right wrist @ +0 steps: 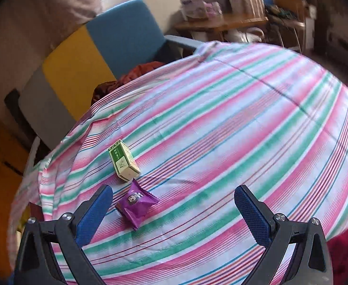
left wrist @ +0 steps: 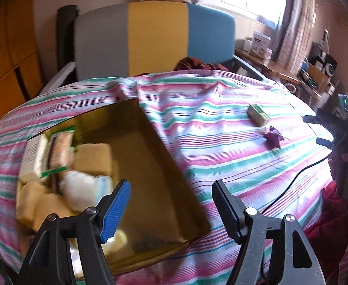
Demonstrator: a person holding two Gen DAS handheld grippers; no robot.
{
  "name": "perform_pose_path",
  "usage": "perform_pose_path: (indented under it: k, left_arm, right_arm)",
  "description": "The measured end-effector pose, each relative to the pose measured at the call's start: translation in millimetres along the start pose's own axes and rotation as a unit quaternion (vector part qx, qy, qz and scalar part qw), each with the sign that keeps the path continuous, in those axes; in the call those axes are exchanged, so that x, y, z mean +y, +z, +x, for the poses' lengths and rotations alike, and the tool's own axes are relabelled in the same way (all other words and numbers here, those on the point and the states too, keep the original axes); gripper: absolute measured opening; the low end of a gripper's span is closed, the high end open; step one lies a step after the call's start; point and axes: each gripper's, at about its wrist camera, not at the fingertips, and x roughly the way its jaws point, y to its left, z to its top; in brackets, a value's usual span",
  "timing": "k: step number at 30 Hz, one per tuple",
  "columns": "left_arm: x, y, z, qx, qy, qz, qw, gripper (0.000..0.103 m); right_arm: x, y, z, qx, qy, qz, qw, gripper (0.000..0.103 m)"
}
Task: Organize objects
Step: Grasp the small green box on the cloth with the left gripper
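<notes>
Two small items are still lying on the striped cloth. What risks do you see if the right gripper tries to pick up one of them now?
1. The purple packet and the green box lie very close, so the open right gripper might nudge or catch both.
2. The striped cloth is loose and wrinkled; its fingers may pinch fabric together with the thin packet.
3. A black cable trails over the cloth and may snag.

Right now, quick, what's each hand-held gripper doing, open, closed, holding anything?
Left hand-held gripper: open, empty, over the gold box.
Right hand-held gripper: open, empty, near the purple candy.
</notes>
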Motion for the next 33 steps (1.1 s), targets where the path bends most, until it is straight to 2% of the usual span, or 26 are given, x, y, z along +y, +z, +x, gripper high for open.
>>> perform_pose_path:
  k: [7,15,24,28,31,33]
  left_arm:
    - [-41.8,26.3,27.9,0.020,-0.030,0.032,0.9988,0.072]
    - [-103.4,69.6,76.0,0.049,-0.077,0.061,0.9940,0.072]
    - [-162.7,121.8,160.2,0.112,-0.135,0.025,0.9842,0.072]
    - [-185.8,139.1,193.9,0.124,-0.142,0.019,0.9819,0.072]
    - [-197.7,150.2,215.1,0.123,-0.134,0.012,0.9833,0.079]
    - [-204.5,154.3,228.3,0.129,-0.131,0.009,0.9830,0.079]
  right_arm:
    - [-6.1,-6.1,10.1,0.033,0.011,0.025,0.999,0.103]
    - [-16.5,-5.9,3.8,0.032,0.035,0.054,0.997,0.103]
    - [-18.0,-5.2,0.4,0.033,0.070,0.067,0.995,0.103]
    - [-17.0,-4.8,1.1,0.035,0.085,0.071,0.993,0.103]
    - [-16.7,-4.8,1.9,0.036,0.096,0.075,0.992,0.103]
    - [-18.0,-5.1,1.1,0.037,0.103,0.078,0.991,0.103]
